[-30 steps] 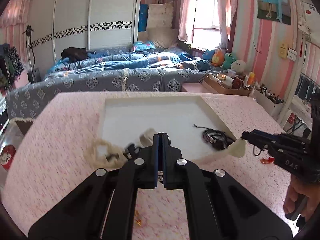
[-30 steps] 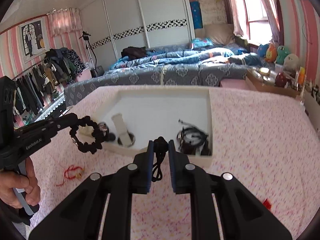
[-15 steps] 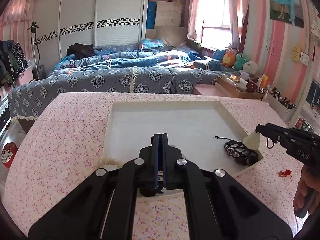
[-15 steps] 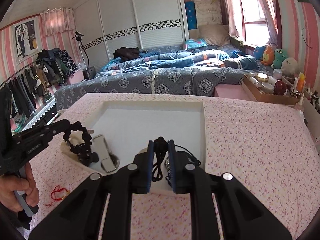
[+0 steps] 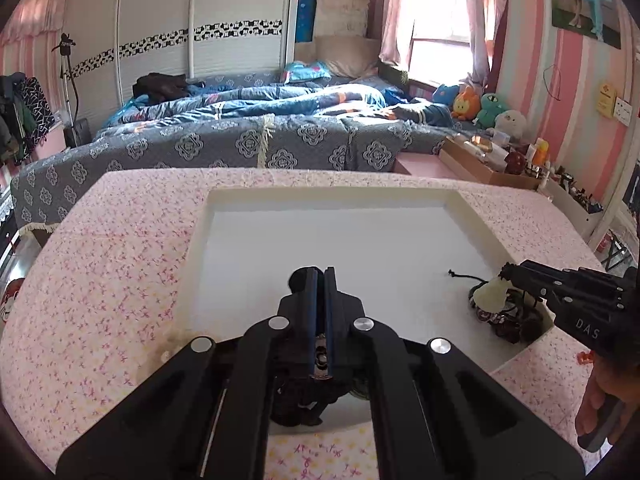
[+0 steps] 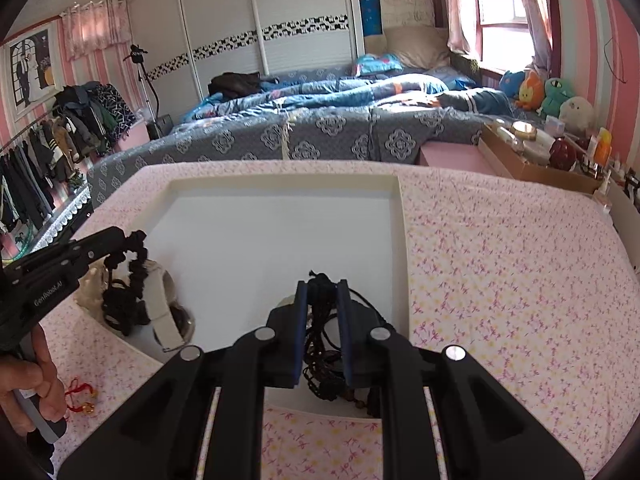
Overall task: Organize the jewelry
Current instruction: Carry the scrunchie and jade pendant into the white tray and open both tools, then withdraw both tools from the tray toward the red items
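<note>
A white tray [image 5: 460,204] lies on the pink floral table; it also shows in the right wrist view [image 6: 396,184]. My left gripper [image 5: 319,276] is shut on a black beaded bracelet [image 6: 134,264] and holds it over the tray's near left corner. My right gripper [image 6: 322,288] is shut on a black cord bracelet [image 6: 320,340] over the tray's near right part. Dark bracelets [image 5: 508,320] lie in the tray under the right gripper [image 5: 512,270]. A beige watch band [image 6: 160,312] lies in the tray below the left gripper [image 6: 124,240].
A red string charm [image 6: 82,398] lies on the table left of the tray, and a small red piece [image 5: 585,357] lies to its right. A bed stands behind the table. A cardboard box [image 6: 532,164] of items sits at the far right.
Both grippers have moved forward from the tray's near edge to over the tray, still holding their bracelets. The black beaded bracelet now hangs lower, close to the watch band.
</note>
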{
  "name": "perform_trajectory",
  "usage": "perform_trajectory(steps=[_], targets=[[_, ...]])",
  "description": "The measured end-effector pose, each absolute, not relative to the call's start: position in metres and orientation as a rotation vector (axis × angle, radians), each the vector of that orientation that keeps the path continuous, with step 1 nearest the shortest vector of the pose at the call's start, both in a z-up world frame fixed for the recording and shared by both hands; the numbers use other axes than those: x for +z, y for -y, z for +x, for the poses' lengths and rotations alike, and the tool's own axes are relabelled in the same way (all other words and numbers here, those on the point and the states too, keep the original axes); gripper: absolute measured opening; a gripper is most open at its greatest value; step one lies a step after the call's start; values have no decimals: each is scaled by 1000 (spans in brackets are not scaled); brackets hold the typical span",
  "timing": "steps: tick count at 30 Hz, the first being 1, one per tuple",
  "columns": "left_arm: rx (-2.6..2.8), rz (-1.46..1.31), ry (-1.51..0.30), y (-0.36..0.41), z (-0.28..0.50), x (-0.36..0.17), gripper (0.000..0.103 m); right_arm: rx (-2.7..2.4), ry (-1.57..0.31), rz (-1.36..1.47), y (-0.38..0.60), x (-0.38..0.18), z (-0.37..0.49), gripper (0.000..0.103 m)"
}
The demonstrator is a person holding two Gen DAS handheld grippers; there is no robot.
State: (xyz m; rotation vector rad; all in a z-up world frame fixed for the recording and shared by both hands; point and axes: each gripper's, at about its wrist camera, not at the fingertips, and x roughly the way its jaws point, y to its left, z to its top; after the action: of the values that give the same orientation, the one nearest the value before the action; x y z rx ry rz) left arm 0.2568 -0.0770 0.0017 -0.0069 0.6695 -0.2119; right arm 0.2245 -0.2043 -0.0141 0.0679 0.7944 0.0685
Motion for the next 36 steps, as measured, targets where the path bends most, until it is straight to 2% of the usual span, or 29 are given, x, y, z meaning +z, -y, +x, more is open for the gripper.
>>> perform_trajectory(steps=[8, 14, 15, 16, 17, 18, 20, 21, 22, 28, 36], targets=[[-206, 17, -722, 89, 277, -24, 1, 42, -856, 51, 202, -36, 238, 14], [-205, 40, -718, 93, 277, -22, 4, 48, -851, 37, 197, -36, 240, 16], [-201, 40, -722, 94, 278, -22, 8, 43, -851, 32, 198, -36, 241, 16], [-195, 44, -730, 94, 278, -22, 26, 38, -850, 31, 199, -36, 241, 16], [-180, 49, -731, 93, 277, -22, 31, 37, -848, 37, 200, -36, 242, 23], [-173, 50, -730, 92, 276, -21, 32, 39, -841, 49, 201, -35, 240, 40], [-162, 42, -737, 91, 275, -21, 46, 39, -820, 58, 201, -32, 236, 57], [-157, 37, -735, 90, 274, -20, 67, 38, -816, 60, 201, -32, 235, 57], [-151, 32, -721, 89, 272, -19, 83, 36, -816, 62, 201, -31, 234, 57], [-163, 7, -661, 84, 255, -1, 92, 35, -791, 60, 204, -22, 224, 58], [-122, -12, -614, 44, 198, 26, 95, 15, -722, 26, 225, 5, 175, 65]])
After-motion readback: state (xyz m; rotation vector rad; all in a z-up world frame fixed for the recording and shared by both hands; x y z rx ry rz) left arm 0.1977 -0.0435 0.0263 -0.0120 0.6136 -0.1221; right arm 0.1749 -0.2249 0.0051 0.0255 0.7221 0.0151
